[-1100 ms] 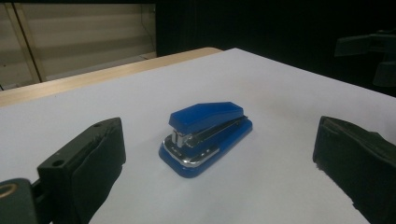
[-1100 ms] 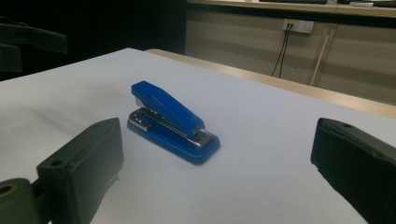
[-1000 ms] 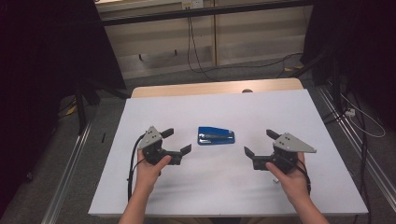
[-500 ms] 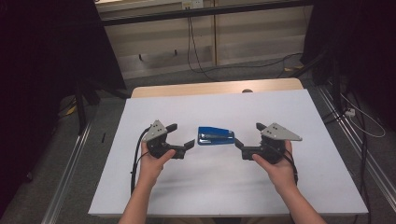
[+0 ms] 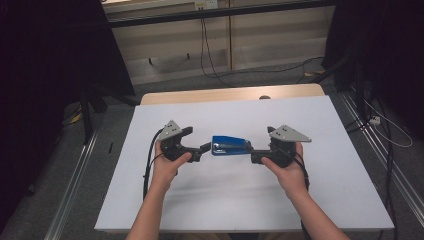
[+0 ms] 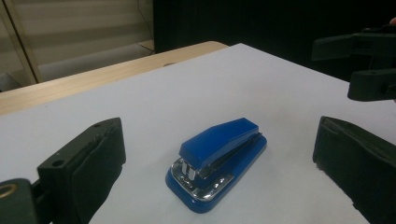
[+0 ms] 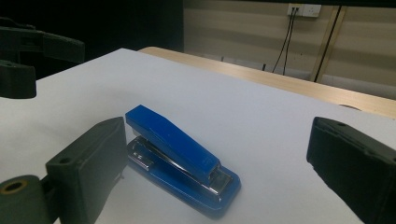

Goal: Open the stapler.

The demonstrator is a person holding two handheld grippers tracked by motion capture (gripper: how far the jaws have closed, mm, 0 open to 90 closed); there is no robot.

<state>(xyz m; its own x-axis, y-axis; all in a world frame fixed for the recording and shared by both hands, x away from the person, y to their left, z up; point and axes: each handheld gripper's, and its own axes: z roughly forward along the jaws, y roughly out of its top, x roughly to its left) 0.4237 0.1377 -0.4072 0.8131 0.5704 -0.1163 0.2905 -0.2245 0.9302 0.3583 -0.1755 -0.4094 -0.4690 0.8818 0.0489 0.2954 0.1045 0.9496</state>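
A blue stapler (image 5: 231, 145) lies flat on the white table sheet (image 5: 225, 200), its metal mouth toward my left gripper. My left gripper (image 5: 196, 139) stands open just left of it, with the lower jaw tip near the stapler's end. My right gripper (image 5: 256, 151) stands open just right of it, close to the hinge end. In the left gripper view the stapler (image 6: 217, 161) sits ahead between the spread jaws, apart from both pads. In the right gripper view the stapler (image 7: 180, 156) lies close to the left pad (image 7: 95, 158); I cannot tell if they touch.
A wooden table edge (image 5: 225, 95) runs along the far side of the white sheet. Cables (image 5: 210, 55) trail over the floor beyond it, and metal rails (image 5: 75, 190) flank the table. The right gripper (image 6: 369, 65) shows at the top right of the left gripper view.
Both grippers have moved inward and slightly forward, closing in on the two ends of the stapler. The stapler has not moved. Both stay open.
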